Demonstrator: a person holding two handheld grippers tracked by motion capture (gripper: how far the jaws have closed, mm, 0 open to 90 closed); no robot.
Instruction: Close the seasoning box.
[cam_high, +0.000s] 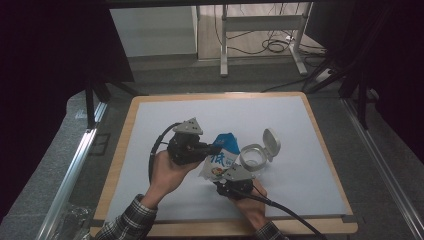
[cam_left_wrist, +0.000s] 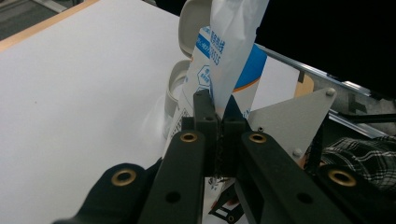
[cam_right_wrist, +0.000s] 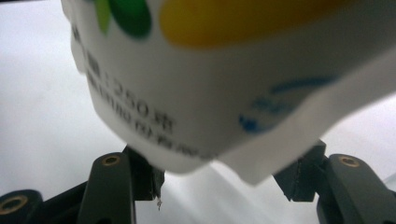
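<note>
- My left gripper (cam_left_wrist: 218, 122) stayed out of it, clamped on the bag (cam_high: 220, 156) edge above the table (cam_high: 300, 195), beside the open jar (cam_high: 253, 157).
- My right gripper (cam_right_wrist: 224, 179), jaws apart around the bag's bottom, needed squarer seating before squeezing.

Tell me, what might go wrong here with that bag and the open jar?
The left gripper pinches only a thin edge of the bag, so it might slip or tear. The right gripper straddles the bag's bottom corner without a firm grip. The open jar sits right beside the bag and could be knocked over.
</note>
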